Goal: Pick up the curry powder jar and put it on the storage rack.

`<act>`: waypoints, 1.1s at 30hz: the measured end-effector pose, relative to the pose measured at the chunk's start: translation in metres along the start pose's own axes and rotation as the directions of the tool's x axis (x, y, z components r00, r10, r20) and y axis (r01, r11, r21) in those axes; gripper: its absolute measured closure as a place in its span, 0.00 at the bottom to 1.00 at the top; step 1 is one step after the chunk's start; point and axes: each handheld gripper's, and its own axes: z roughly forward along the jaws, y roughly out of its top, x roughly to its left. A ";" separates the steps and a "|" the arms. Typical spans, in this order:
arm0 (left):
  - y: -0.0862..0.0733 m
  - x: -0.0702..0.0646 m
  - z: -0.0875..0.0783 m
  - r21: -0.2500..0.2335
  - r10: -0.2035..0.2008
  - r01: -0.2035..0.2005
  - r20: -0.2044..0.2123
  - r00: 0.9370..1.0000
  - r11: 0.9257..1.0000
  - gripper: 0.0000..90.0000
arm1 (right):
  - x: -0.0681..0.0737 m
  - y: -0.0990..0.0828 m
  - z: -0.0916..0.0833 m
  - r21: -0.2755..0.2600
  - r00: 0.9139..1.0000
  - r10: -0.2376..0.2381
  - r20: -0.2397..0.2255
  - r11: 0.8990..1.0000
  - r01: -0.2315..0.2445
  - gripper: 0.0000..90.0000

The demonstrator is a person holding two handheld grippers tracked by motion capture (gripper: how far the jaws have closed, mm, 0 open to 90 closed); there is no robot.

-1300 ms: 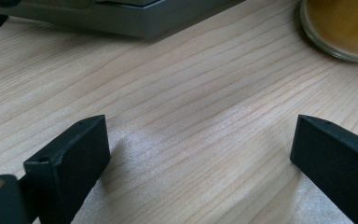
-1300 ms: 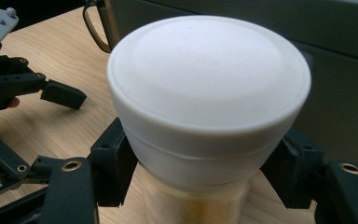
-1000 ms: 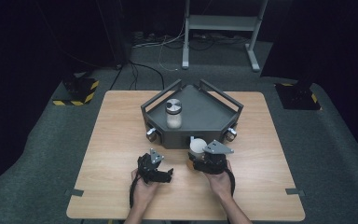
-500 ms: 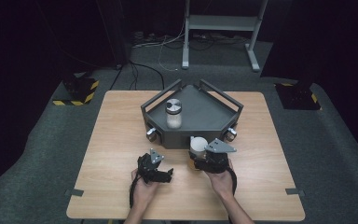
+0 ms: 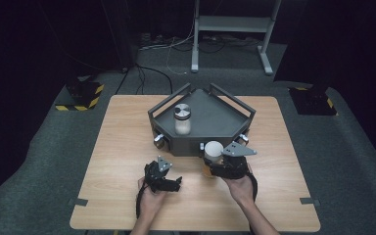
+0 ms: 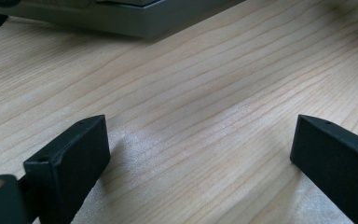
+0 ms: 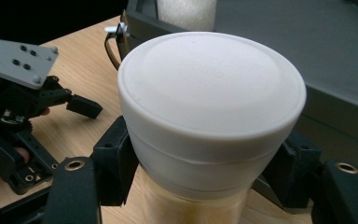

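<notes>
A jar with a white lid and tan contents is held just below its lid by my right gripper, which is shut on it. From above, that white-lidded jar hangs in my right gripper just in front of the grey tray. A second jar with a silver lid stands upright inside the tray at its left. My left gripper rests low over the wooden table, its jaws wide apart. In its own view my left gripper has only bare wood between its fingers.
The tray has raised rails on its back sides and knobs along its front wall. Its front edge lies ahead of the left gripper. Bare wood lies to the right of the tray. Dark floor and a metal stand lie beyond the table.
My right gripper has risen a little with the white-lidded jar and edged to the right, toward the tray's front. The left gripper has stayed put.
</notes>
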 end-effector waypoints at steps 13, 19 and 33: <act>0.000 0.000 0.000 0.000 0.000 0.000 0.000 1.000 1.000 0.05 | -0.015 0.018 -0.021 -0.014 1.000 -0.005 -0.011 1.000 0.005 0.39; 0.000 0.000 0.000 0.000 0.001 -0.001 0.000 1.000 1.000 0.05 | -0.023 0.027 -0.027 -0.027 1.000 0.009 -0.014 1.000 -0.010 0.39; 0.000 0.000 0.000 0.000 0.001 -0.001 -0.001 1.000 1.000 0.05 | -0.038 0.057 -0.039 -0.064 1.000 0.014 -0.013 0.998 -0.015 0.39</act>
